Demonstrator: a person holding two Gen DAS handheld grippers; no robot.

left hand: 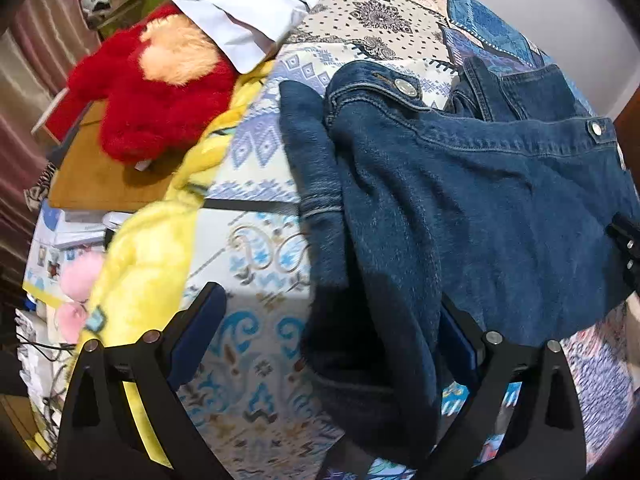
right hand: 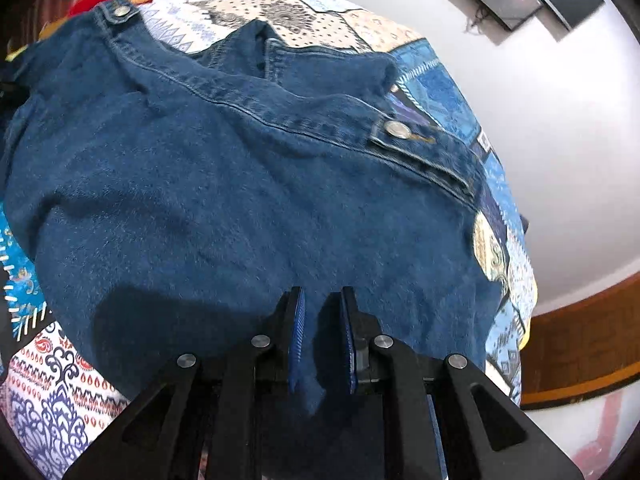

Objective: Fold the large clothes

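Pinching a fold of the denim jacket (right hand: 240,184) at its near edge, the right tongs (right hand: 322,336) keep it taut on the patterned bed cover (left hand: 256,152), while the left tongs (left hand: 332,344) gape wide, straddling the jacket's hanging sleeve ungripped; no containers show.

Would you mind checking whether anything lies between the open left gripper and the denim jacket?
Nothing visible does. The left gripper stands open directly over the denim jacket, with a fold of it already between the fingers. The red plush toy and yellow blanket lie well aside.
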